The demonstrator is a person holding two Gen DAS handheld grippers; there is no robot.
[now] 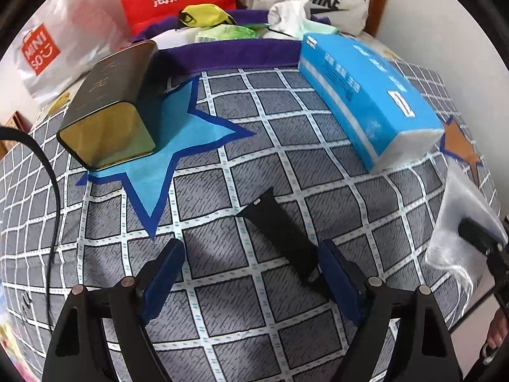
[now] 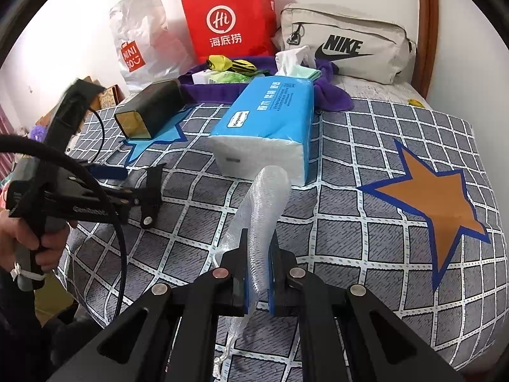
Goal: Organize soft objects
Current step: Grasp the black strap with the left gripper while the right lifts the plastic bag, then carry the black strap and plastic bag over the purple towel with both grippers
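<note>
My right gripper [image 2: 258, 248] is shut on a white mesh pouch [image 2: 264, 200] and holds it above the checked bed cover; the pouch also shows at the right edge of the left wrist view [image 1: 458, 222]. My left gripper [image 1: 251, 254] is open, low over the cover, with a black strap [image 1: 280, 235] lying between its fingers. A blue tissue pack [image 1: 366, 102] [image 2: 270, 121] lies ahead. A dark rectangular tin [image 1: 108, 108] [image 2: 149, 111] rests on a blue star patch [image 1: 178, 146]. An orange star patch [image 2: 435, 197] lies to the right.
A purple cloth tray [image 1: 241, 54] at the back holds a yellow item [image 1: 203, 16], green packets and white tissue. Behind stand a red paper bag [image 2: 229, 19], a Miniso bag [image 2: 136, 41] and a Nike pouch [image 2: 343, 41]. A black cable [image 1: 54, 191] hangs left.
</note>
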